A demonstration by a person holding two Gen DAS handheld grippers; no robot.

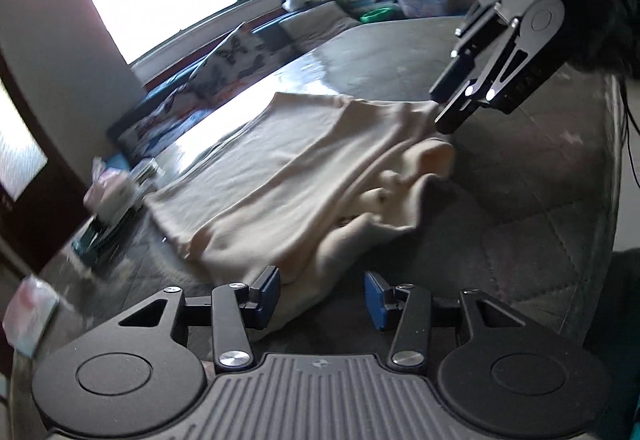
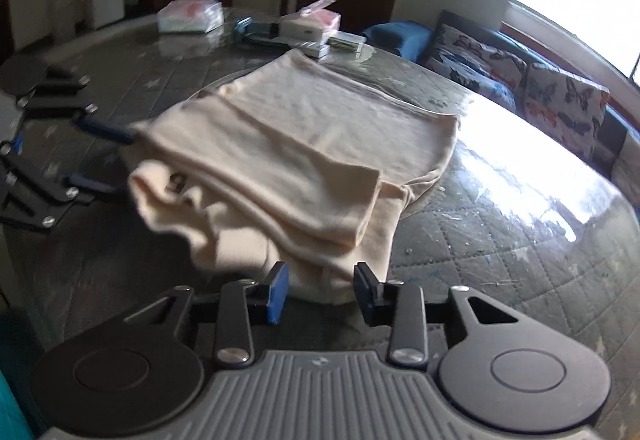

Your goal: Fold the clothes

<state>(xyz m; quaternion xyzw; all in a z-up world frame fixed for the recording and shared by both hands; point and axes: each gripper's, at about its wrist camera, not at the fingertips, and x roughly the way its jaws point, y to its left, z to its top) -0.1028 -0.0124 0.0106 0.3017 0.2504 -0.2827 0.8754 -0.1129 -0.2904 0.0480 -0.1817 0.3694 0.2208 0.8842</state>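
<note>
A cream garment [image 1: 288,175] lies partly folded on the grey quilted table [image 1: 540,199]; it also shows in the right wrist view [image 2: 304,143]. My left gripper [image 1: 322,296] is open at the garment's near edge, cloth lying by its left finger, nothing held. My right gripper [image 2: 320,290] is open, with the garment's near edge between its fingers. In the left wrist view the right gripper [image 1: 460,107] hovers at the garment's far right corner. In the right wrist view the left gripper [image 2: 100,155] sits open at the garment's left edge.
Boxes and packets [image 2: 308,27] and a tissue pack [image 2: 190,15] sit at the table's far side. A sofa with butterfly cushions [image 2: 552,99] stands beyond the table under a bright window. Small items [image 1: 112,195] lie left of the garment.
</note>
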